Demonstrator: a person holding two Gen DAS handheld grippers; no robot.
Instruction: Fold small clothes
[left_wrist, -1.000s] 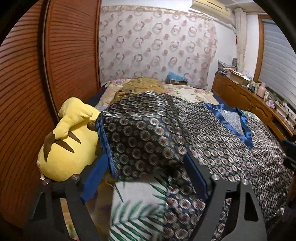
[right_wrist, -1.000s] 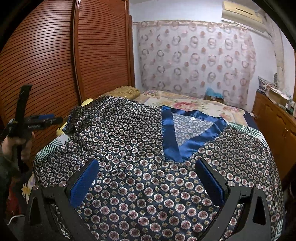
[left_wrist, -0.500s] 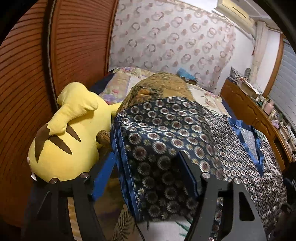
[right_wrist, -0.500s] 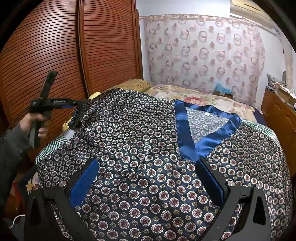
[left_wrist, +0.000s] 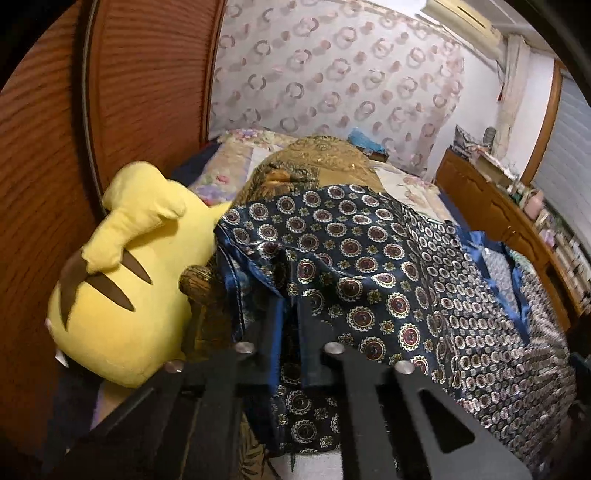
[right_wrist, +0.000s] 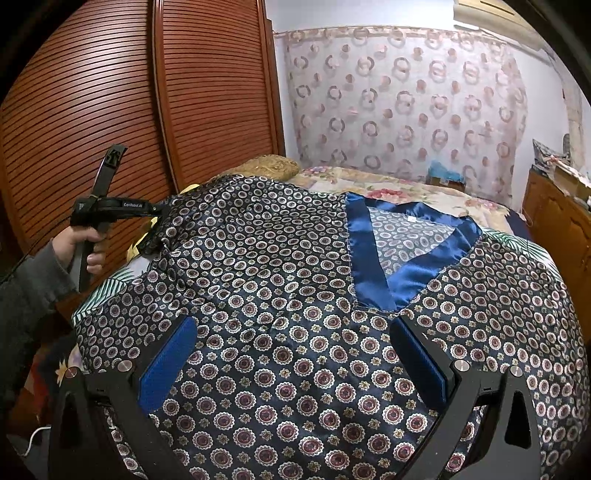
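Two tools | L tool (left_wrist: 290, 325) closing, pinching shirt (right_wrist: 295, 295) sleeve edge | R tool (right_wrist: 295, 363) wide, above shirt front

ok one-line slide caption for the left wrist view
Left tongs closing on the sleeve edge of a navy patterned satin top beside a yellow plush toy on the bed.

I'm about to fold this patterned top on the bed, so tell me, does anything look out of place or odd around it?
Yes: a yellow plush toy lies right against the sleeve end of the patterned top, crowding that side. The left gripper is closing on the sleeve, bunching it, while the rest lies flat. Nothing looks torn or spilled.
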